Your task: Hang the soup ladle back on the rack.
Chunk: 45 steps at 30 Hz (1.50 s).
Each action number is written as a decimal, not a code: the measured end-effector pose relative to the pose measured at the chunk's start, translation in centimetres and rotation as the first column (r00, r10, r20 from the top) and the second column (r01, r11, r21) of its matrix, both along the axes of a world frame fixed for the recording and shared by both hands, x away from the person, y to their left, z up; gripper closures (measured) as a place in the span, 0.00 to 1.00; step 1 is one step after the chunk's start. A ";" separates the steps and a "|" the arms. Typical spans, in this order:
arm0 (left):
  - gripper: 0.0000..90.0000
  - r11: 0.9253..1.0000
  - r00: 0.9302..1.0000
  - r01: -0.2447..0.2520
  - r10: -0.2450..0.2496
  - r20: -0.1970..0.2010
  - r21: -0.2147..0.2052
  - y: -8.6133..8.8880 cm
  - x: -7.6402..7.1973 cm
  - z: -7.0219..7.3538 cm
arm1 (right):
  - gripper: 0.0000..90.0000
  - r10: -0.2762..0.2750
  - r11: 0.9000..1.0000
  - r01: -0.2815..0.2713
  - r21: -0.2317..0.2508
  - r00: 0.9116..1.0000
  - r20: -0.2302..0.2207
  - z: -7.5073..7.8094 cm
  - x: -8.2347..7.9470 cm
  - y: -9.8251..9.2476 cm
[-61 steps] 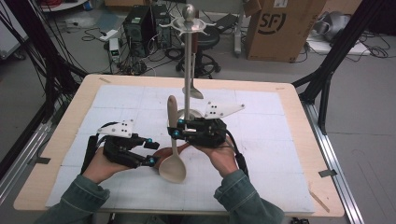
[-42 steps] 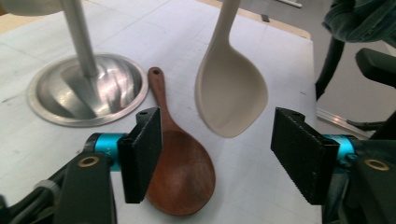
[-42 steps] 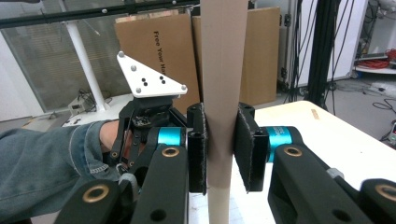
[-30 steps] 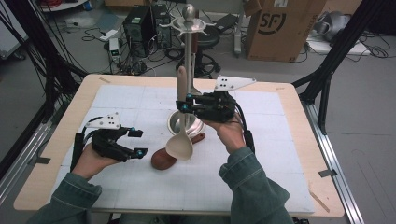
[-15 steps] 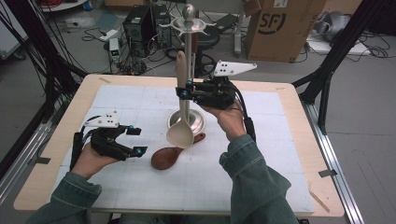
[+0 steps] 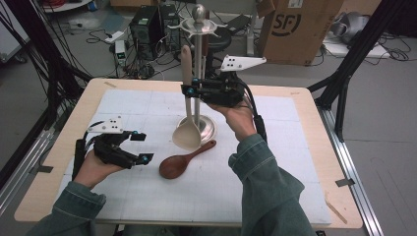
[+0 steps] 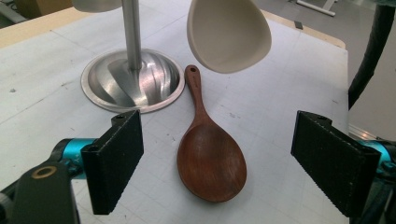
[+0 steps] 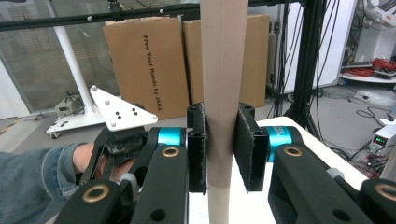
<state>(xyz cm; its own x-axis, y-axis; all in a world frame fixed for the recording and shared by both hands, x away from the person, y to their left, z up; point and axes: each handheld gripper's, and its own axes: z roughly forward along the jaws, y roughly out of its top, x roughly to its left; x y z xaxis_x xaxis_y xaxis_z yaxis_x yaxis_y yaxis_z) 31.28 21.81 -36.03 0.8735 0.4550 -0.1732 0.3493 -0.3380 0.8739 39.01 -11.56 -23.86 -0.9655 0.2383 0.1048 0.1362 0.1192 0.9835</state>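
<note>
While the right hand-held gripper lifts by the stand:
Pale spoon: clamped at mid-handle, upright, bowl down, hanging at 12 o'clock of the brown spoon.
Handling: probably light, stiff, smooth; the handle is the place to grip.
Left hand-held gripper: jaws apart, just been opening, empty, at 9 o'clock of the brown spoon on the bench.

A pale beige spoon hangs upright in the air, bowl down, handle up, just left of the stand's pole. A dark brown wooden spoon lies flat on the bench, bowl nearer, handle pointing far-right.
</note>
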 end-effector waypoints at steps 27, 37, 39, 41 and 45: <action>0.18 1.000 1.000 0.007 -0.007 0.001 -0.008 0.0 -0.1 0.1 | 0.84 -0.039 0.999 0.039 -0.015 0.999 -0.014 1.7 1.6 0.4; 0.18 1.000 1.000 0.001 -0.001 -0.002 -0.013 0.1 0.0 0.1 | 0.84 -0.052 0.998 0.052 -0.023 0.998 -0.018 1.5 1.8 0.2; 0.18 1.000 1.000 0.002 -0.002 -0.003 -0.013 0.1 0.0 0.0 | 0.84 -0.057 0.998 0.056 -0.022 0.998 -0.018 1.4 1.8 0.2; 0.18 1.000 1.000 0.004 -0.004 -0.002 -0.011 0.1 0.0 0.1 | 0.84 -0.057 0.998 0.057 -0.020 0.998 -0.020 1.4 1.9 0.2; 0.18 1.000 1.000 0.002 -0.002 -0.001 -0.013 0.1 0.0 0.1 | 0.84 -0.061 0.998 0.061 -0.023 0.998 -0.019 1.4 1.9 0.2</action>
